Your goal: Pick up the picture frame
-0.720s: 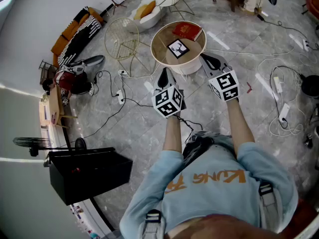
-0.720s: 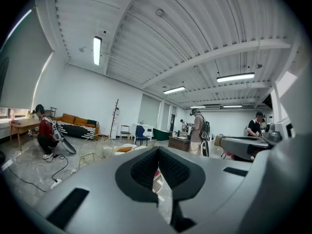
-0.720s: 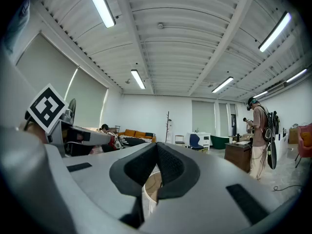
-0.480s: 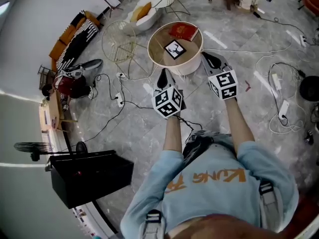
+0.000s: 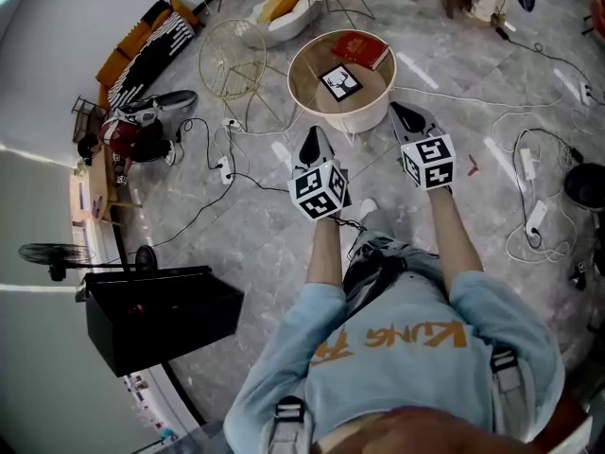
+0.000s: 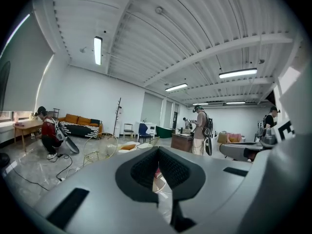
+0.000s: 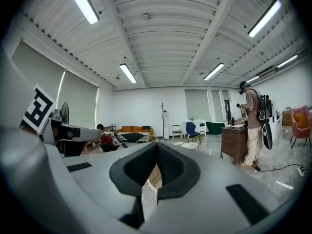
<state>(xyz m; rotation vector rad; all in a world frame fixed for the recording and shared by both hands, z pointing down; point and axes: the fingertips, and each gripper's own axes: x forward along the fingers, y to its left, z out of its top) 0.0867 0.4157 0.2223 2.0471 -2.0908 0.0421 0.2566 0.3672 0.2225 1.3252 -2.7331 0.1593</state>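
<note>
The picture frame (image 5: 341, 82), black with a white deer picture, lies flat on the round wooden table (image 5: 312, 97). A red book (image 5: 359, 48) lies behind it. My left gripper (image 5: 311, 140) is shut and empty, hanging over the floor just short of the table's near left rim. My right gripper (image 5: 405, 113) is also shut and empty, beside the table's near right rim. In the left gripper view the shut gripper (image 6: 157, 152) hides most of the table, and in the right gripper view the gripper (image 7: 156, 152) does the same.
Two gold wire chairs (image 5: 232, 64) and a white seat with a yellow cushion (image 5: 279, 12) stand left of the table. Cables and power strips (image 5: 225, 170) lie across the marble floor. A crouching person (image 5: 128, 138) is at the left and a black box (image 5: 161, 320) at the near left.
The view has shifted slightly and a shoe now shows on the floor below the grippers. Both grippers stay shut and keep their places near the table.
</note>
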